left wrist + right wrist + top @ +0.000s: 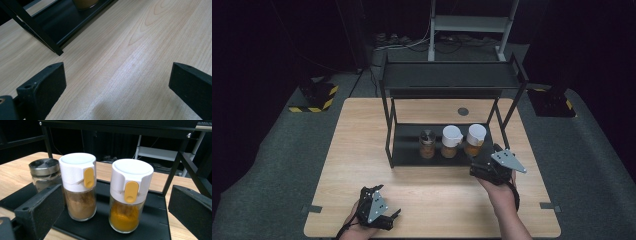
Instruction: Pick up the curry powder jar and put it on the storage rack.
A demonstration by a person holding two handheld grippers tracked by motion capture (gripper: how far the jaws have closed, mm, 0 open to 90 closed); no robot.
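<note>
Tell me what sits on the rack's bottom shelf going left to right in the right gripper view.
Metal-capped jar → white-capped jar of brown powder → white-capped jar of yellow powder.

From the left gripper view, the jar (85, 3) on the black rack (47, 30) is chopped off by the top edge, so you just get its brownish base. In the right gripper view, the silver-capped jar (45, 173) sits partly behind a jaw; its contents are probably a spice, can't tell. High view: labels too small to read.
</note>
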